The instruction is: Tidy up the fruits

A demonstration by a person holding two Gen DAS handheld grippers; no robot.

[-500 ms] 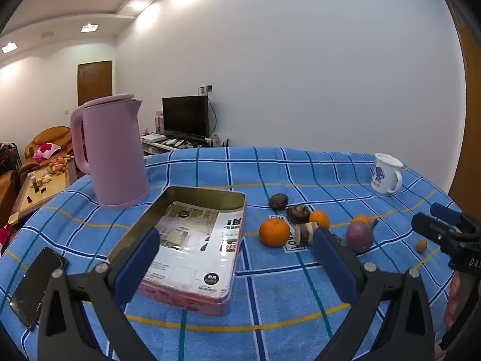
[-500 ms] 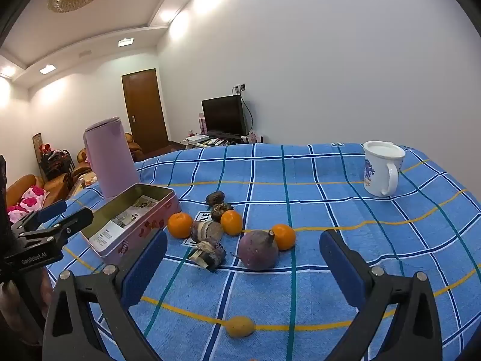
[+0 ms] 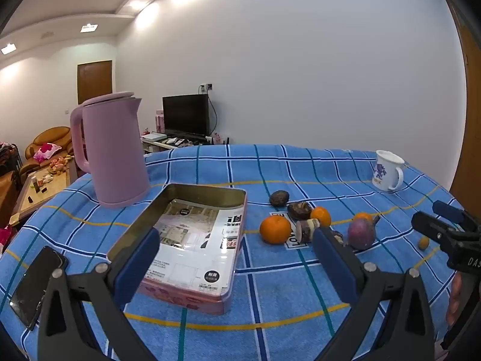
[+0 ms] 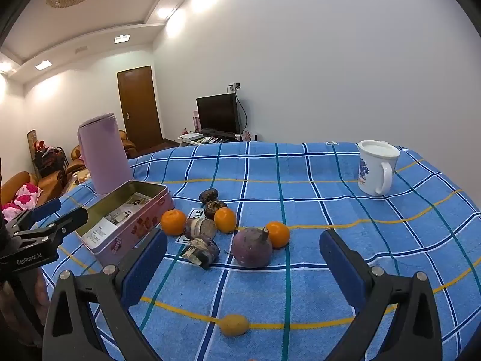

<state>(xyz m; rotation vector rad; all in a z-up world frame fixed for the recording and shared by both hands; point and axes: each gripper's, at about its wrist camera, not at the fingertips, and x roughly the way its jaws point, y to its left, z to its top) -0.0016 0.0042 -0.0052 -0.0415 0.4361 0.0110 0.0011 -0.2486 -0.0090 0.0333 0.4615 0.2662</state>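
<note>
On the blue checked tablecloth point(image 4: 330, 210), going from left to right, a black phone point(image 3: 33, 285) lies at the near edge, then a pink kettle point(image 3: 111, 153) stands behind an open pink tin point(image 3: 192, 240) whose floor carries only printed paper. Just past the tin's right wall sits the fruit: an orange point(image 4: 173, 222) nearest it, two more oranges point(image 4: 225, 219) among several dark, wrinkled pieces I can't name, a purple round fruit point(image 4: 252, 248) touching the last orange point(image 4: 278, 234), and one small yellow fruit point(image 4: 234, 325) apart at the near side. A white mug point(image 4: 375, 170) stands well off to the right.

The left gripper point(image 3: 237, 255) hovers over the tin's near corner, jaws spread wide and holding nothing; the right gripper point(image 4: 243, 267), equally wide and bare, points at the purple fruit.

My guess is the sorting hasn't begun, since nothing lies in the tin. The next move looks like a first pick: lower the right claw around the purple fruit or an orange, close gently so it doesn't roll, then carry it left over the tin's rim.
</note>
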